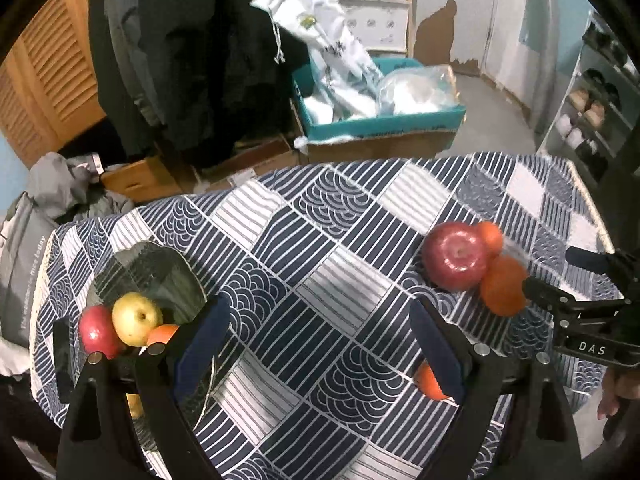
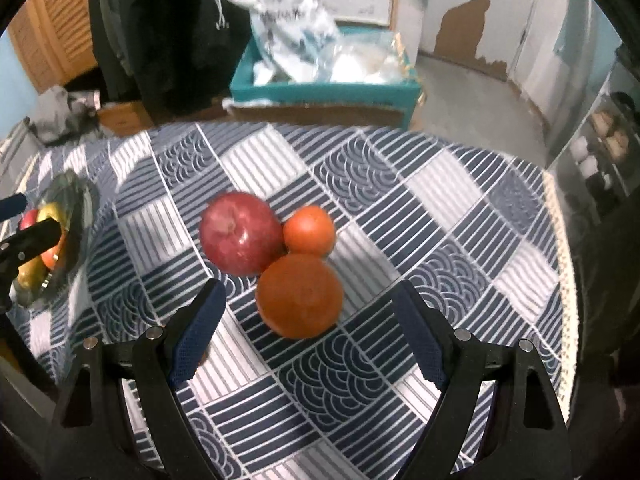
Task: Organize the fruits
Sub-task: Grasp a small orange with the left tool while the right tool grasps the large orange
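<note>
— Clutter rings the room, boxes and hanging coats, but the counter under its blue patterned cloth carries only fruit. Why two heaps?

— One heap looks sorted, the other not. Toward the left edge sits a dark glass bowl with a red apple, a yellow apple and something orange tucked beside them, so I judge that to be the collecting place.

— And the loose ones?

— A big red apple, a small orange and a large orange huddle touching each other nearer the right edge, out on the bare cloth. One more orange lies near the front edge, half hidden behind a finger of the left claw.

— Is either claw carrying anything?

— No. The left claw hangs released over empty cloth between bowl and cluster. The right claw is also released, its fingers spread wide with the large orange just ahead of the gap, touching neither pad.

— So that orange goes first?

— Likely; it lies nearest the right claw, and lifting it should disturb its neighbours least, though the apple leaning against it may roll.
</note>
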Demonstrator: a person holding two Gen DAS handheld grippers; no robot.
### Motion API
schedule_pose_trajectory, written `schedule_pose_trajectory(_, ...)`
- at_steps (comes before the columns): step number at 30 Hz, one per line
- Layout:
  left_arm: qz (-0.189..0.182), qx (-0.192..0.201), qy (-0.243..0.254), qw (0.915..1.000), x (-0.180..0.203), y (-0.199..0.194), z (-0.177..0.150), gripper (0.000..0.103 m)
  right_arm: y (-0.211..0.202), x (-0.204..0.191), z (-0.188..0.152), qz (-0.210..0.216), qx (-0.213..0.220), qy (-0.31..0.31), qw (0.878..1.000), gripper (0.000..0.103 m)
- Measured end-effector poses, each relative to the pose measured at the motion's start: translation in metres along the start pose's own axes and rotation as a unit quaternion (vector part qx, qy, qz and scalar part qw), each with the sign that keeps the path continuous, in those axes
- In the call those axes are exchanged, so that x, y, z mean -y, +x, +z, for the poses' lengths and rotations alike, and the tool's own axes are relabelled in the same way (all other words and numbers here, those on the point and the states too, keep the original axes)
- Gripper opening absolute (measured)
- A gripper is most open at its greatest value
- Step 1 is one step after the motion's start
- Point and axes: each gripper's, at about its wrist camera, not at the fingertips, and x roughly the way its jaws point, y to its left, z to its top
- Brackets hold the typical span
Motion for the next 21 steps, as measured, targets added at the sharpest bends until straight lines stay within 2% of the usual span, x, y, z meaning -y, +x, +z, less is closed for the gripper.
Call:
schedule_pose_trajectory(6,0.000,-0.024,0.009,0.9997,0.007,0.025,-0.006,0.092,0.032,0.004,-0.005,0.008,-0.037,0.003,0.999,0.084)
schedule_pose_trajectory(18,-0.007,-0.047,0.013,0.9988,0.015,0.050,-0.010,0.092,0.065,-0.002,-0.007,0.011,-0.065,-0.014,0.998,0.084)
schedule_pose_trajectory(21,-0.021,-0.055,0.009,0.9982,0.016,0.051,-0.012,0.092,0.068,-0.001,-0.007,0.025,-0.071,-0.010,0.997,0.075)
